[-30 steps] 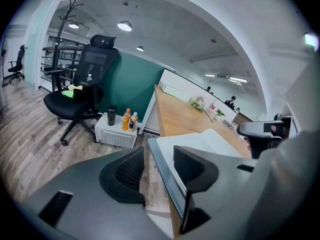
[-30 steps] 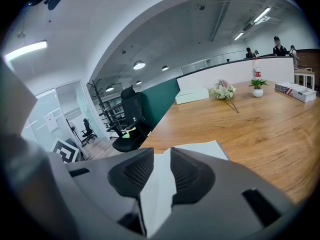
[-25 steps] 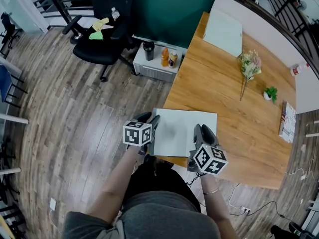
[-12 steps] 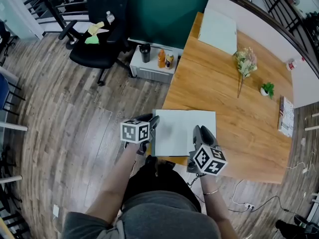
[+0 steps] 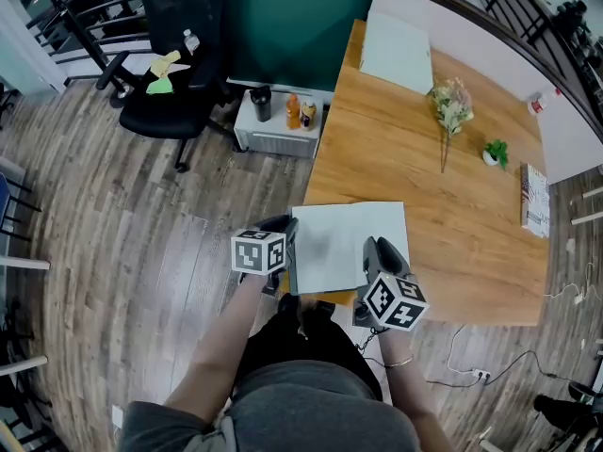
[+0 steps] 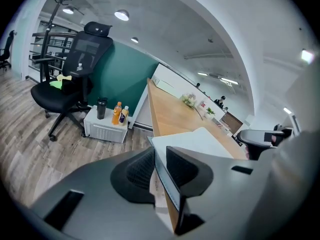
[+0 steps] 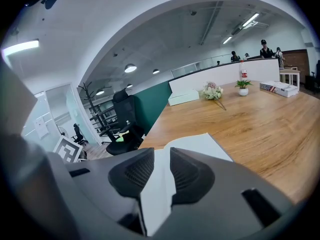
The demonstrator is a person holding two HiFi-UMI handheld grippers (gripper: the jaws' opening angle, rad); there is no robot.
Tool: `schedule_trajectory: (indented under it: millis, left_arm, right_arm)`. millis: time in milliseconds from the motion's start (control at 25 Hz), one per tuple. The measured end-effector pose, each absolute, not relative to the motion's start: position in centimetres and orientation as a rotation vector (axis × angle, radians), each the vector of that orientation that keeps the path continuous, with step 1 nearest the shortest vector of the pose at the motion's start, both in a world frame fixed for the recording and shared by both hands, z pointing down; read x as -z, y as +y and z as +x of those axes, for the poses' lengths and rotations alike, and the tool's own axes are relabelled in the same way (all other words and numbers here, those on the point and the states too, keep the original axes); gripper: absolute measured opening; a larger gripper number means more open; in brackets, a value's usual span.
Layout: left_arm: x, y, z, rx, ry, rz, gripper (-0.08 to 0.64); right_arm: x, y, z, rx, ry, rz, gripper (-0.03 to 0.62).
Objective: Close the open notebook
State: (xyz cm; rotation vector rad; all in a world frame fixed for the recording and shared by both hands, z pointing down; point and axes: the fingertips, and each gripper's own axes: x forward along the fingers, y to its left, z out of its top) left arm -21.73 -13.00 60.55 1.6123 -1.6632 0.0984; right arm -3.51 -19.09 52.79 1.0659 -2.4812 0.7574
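Observation:
The open notebook (image 5: 350,243) lies with white pages up at the near left corner of the wooden table (image 5: 452,243). My left gripper (image 5: 288,249) is at its left edge. In the left gripper view the jaws have just been closing, and the left gripper (image 6: 159,160) now presses on the left cover edge of the notebook (image 6: 200,138). My right gripper (image 5: 375,256) is at the near right part of the notebook. In the right gripper view the right gripper (image 7: 161,170) has the white page of the notebook (image 7: 197,144) filling the narrow gap between its pads.
Farther along the table lie a bunch of flowers (image 5: 450,104), a small potted plant (image 5: 492,151), a book (image 5: 534,196) and a pale flat box (image 5: 396,50). On the floor to the left stand a black office chair (image 5: 179,73) and a low white cabinet (image 5: 278,128) with bottles.
The head view has shifted, so the table's far end sits higher in the picture. Both grippers have stayed at the notebook's edges. The notebook still lies open.

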Motion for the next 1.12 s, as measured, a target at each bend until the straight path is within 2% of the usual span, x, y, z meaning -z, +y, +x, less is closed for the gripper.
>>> schedule_trajectory:
  millis: [200, 240, 1120]
  left_arm:
    - [-60.5, -12.9, -21.9, -0.104, -1.665, 1.627, 0.06]
    - [-60.6, -12.8, -22.0, -0.109, -1.666, 1.627, 0.028]
    - [-58.1, -13.1, -21.7, -0.162, -1.679, 1.703, 0.028]
  right_arm:
    - [-52.9, -18.4, -3.0, -0.761, -2.465, 1.119, 0.102]
    - [-52.9, -18.2, -2.9, -0.763, -2.461, 1.132, 0.101]
    - [-52.8, -17.1, -0.1, -0.772, -2.421, 1.257, 0.097]
